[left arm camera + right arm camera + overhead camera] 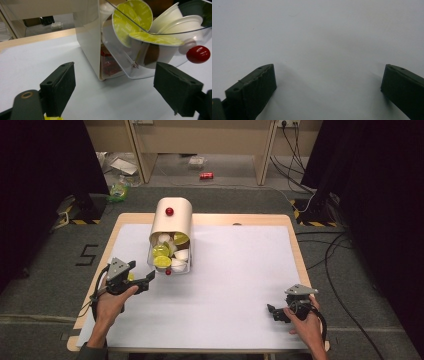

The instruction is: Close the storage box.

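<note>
A cream bin (171,220) with a rounded top and a red knob (169,211) stands at the back of the white mat (235,280). Its clear front flap (130,67) hangs open, a second red knob (198,54) at its edge. Inside lie yellow-lidded capsules (132,20) and white cups (185,22). My left gripper (142,274) is just left of the flap, pointing at the bin's lower corner. Its jaws (113,82) stand open with only bare mat between them. Near the front right, my right gripper (274,312) rests low over the mat, also open (328,75) and empty.
The wooden table rim (300,255) frames the mat. Beyond the table are a red can (206,175) on the floor, cables (335,255) at the right and a taped mark (87,254) at the left.
</note>
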`<state>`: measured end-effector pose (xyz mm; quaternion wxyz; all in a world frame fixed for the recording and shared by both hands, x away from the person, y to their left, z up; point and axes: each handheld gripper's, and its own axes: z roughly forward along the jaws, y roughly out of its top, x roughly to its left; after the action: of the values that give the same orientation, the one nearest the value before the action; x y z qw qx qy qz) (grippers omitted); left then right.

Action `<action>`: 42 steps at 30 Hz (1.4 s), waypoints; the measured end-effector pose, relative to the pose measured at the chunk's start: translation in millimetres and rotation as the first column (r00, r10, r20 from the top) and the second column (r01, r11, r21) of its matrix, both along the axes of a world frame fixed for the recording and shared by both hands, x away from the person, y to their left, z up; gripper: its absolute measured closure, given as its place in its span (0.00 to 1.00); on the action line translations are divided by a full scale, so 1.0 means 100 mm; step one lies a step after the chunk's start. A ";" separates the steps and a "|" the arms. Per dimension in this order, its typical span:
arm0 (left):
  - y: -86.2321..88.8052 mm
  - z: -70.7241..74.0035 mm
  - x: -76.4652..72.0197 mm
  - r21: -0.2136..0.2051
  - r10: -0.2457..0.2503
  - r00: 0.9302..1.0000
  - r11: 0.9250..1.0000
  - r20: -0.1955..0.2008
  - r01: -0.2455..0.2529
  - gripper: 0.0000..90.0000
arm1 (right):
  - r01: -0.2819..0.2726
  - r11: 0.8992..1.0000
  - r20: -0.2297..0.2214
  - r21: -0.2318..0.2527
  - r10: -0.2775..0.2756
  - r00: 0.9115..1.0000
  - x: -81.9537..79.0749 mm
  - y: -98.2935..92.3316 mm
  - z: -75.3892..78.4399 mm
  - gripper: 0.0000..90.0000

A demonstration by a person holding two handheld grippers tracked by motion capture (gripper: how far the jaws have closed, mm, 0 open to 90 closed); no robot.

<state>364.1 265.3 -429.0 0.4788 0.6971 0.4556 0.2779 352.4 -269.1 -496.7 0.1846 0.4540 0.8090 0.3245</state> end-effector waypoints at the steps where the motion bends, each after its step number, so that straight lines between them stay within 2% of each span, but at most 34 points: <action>1: 0.00 0.01 0.00 0.003 0.001 1.000 1.000 0.001 -0.001 0.20 | 0.000 1.000 0.000 0.000 0.000 1.000 0.00 0.00 0.00 0.00; 15: -0.02 0.05 0.07 0.000 -0.002 1.000 1.000 -0.009 0.002 0.18 | -0.001 1.000 0.002 -0.002 0.001 1.000 0.00 0.00 0.00 0.00; 23: -0.01 0.04 0.15 -0.030 0.001 1.000 1.000 -0.017 -0.002 0.18 | -0.001 1.000 0.001 -0.001 0.001 1.000 0.00 0.00 0.00 0.00; 31: -0.03 0.05 0.24 -0.010 0.018 1.000 1.000 -0.011 -0.018 0.18 | -0.001 1.000 0.002 -0.002 0.001 1.000 0.00 0.00 0.00 0.00; 34: -0.03 0.05 0.28 -0.021 0.022 1.000 1.000 -0.015 -0.022 0.18 | -0.001 1.000 0.001 -0.002 0.001 1.000 0.00 0.00 0.00 0.00; 42: -0.04 0.06 0.34 -0.015 0.031 0.999 0.999 -0.019 -0.031 0.18 | 0.000 1.000 0.000 0.000 0.000 1.000 0.00 0.00 0.00 0.00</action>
<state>398.2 261.5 -423.5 0.4755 0.6887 0.4730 0.2753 352.5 -269.3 -496.7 0.1845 0.4539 0.8091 0.3245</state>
